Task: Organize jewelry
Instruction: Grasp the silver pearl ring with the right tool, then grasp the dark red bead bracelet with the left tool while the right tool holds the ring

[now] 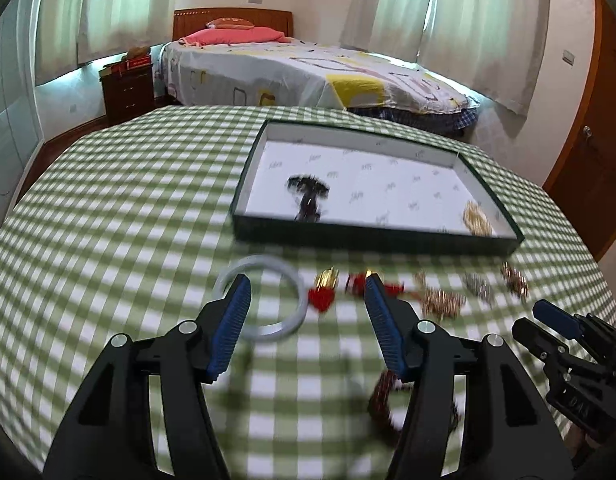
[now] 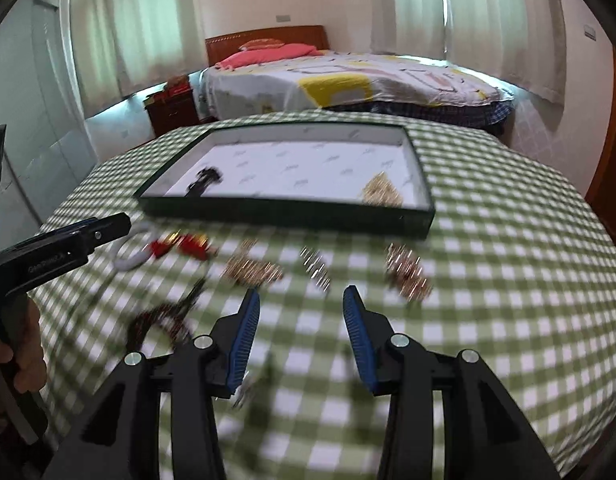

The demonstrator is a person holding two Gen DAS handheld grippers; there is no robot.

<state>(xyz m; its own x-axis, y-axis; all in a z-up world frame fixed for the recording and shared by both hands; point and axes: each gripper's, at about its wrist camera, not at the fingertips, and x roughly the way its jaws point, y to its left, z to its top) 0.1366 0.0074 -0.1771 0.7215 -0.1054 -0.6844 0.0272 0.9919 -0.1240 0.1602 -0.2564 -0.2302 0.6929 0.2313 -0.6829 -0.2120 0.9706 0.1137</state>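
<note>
Jewelry (image 2: pixel 252 270) beyond empty fingers (image 2: pixel 246 328) (blurred)

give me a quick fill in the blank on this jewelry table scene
1. The tablecloth has a green and white ____ pattern.
2. The tray holds a black piece and a ____ colored piece.
3. The white bangle lies ____ the tray, on the cloth.
4. The left gripper holds ____.

Missing words: checked; gold; outside; nothing

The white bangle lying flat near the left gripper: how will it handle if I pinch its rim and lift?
The white bangle looks like a smooth rigid ring, so it will probably keep its shape but could slip on the ribbed pads. On edge it may roll across the checked cloth. If glass or stone, it may chip.
</note>
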